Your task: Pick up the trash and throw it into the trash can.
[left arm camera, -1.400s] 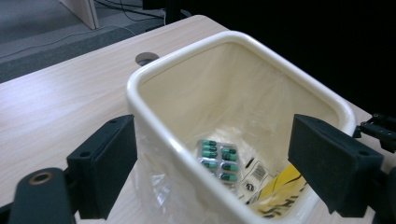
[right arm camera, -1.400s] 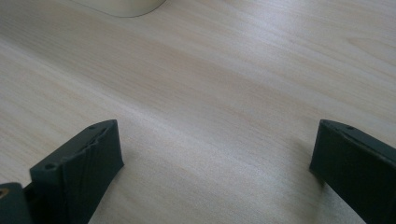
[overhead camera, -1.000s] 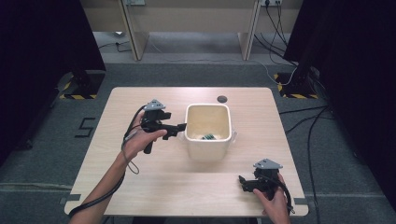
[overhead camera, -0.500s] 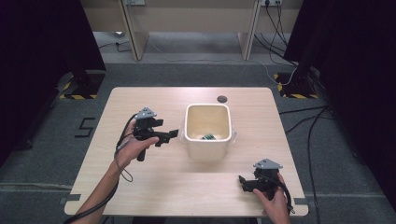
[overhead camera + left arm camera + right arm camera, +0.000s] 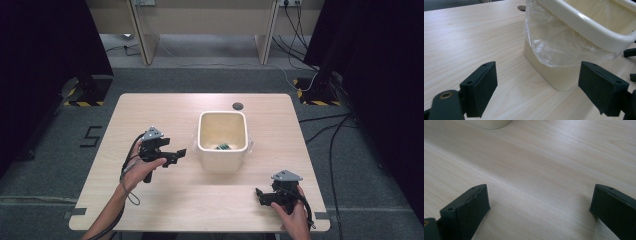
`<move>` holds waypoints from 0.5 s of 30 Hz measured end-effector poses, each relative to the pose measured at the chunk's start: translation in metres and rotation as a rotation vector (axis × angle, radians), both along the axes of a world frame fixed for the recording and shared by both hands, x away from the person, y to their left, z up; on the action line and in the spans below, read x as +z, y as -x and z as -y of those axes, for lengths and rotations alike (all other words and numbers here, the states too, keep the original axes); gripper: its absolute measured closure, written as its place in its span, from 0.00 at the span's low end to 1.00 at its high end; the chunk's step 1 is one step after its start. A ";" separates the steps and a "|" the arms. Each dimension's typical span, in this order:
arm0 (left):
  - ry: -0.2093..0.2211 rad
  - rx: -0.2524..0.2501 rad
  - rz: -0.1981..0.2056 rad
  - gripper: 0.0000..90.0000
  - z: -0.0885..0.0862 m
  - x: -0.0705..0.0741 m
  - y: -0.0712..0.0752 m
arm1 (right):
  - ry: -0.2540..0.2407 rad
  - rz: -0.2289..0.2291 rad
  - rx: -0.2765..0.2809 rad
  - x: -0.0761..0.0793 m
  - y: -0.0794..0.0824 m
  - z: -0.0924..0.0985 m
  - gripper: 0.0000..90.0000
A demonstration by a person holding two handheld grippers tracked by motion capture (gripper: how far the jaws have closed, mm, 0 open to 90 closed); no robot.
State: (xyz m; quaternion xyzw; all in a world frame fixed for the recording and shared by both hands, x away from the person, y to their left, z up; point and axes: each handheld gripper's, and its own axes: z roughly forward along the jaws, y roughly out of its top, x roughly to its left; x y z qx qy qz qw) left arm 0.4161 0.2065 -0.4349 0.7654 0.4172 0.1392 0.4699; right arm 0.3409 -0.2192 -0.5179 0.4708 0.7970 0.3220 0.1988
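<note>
Dead centre on the wooden table [image 5: 150,107] sits a cream bin [image 5: 223,161] with a clear liner [image 5: 554,47]; left gripper [image 5: 181,151] at its 9 o'clock, right gripper [image 5: 258,192] at 5 o'clock, both spread wide, gripping nothing

Overhead light is falling evenly on the pale table [image 5: 150,107], leaving the room's sides sinking into near black. Glare is streaking along the cream bin's rim [image 5: 584,18] and glinting off its plastic liner [image 5: 554,42]. Soft shadows are pooling under the right gripper's [image 5: 539,212] jaws, whose near edges are blurring slightly.
</note>
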 end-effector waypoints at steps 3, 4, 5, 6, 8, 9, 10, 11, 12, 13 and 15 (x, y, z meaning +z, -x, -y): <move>-0.004 0.005 0.007 0.17 0.000 -0.006 0.003 | 0.000 0.000 0.000 0.000 0.000 0.000 0.02; -0.006 0.006 0.010 0.17 0.000 -0.007 0.003 | 0.000 0.000 0.000 0.000 0.000 0.000 0.02; -0.009 0.008 0.011 0.17 0.000 -0.009 0.005 | 0.000 0.000 0.000 0.000 0.000 0.000 0.02; -0.011 0.008 0.011 0.17 0.000 -0.011 0.006 | 0.000 0.000 0.000 0.000 0.000 0.000 0.02; -0.010 0.009 0.008 0.17 0.001 -0.014 0.007 | 0.000 0.000 0.000 0.000 0.000 0.000 0.02; -0.009 0.007 0.006 0.17 0.001 -0.016 0.008 | 0.000 0.000 0.000 0.000 0.000 0.000 0.02; -0.009 0.007 0.007 0.17 0.002 -0.018 0.010 | 0.000 0.000 0.000 0.000 0.000 0.000 0.02; -0.010 0.006 0.006 0.17 0.002 -0.019 0.011 | 0.000 0.000 0.000 0.000 0.000 0.000 0.02; -0.013 0.003 0.009 0.17 0.003 -0.020 0.012 | 0.001 -0.001 0.000 0.000 0.000 0.000 0.02; -0.014 0.005 0.011 0.17 0.004 -0.022 0.013 | 0.000 0.000 0.000 0.000 0.000 0.000 0.02; -0.025 0.000 0.011 0.17 0.005 -0.026 0.016 | 0.001 -0.001 0.000 0.000 0.000 0.000 0.02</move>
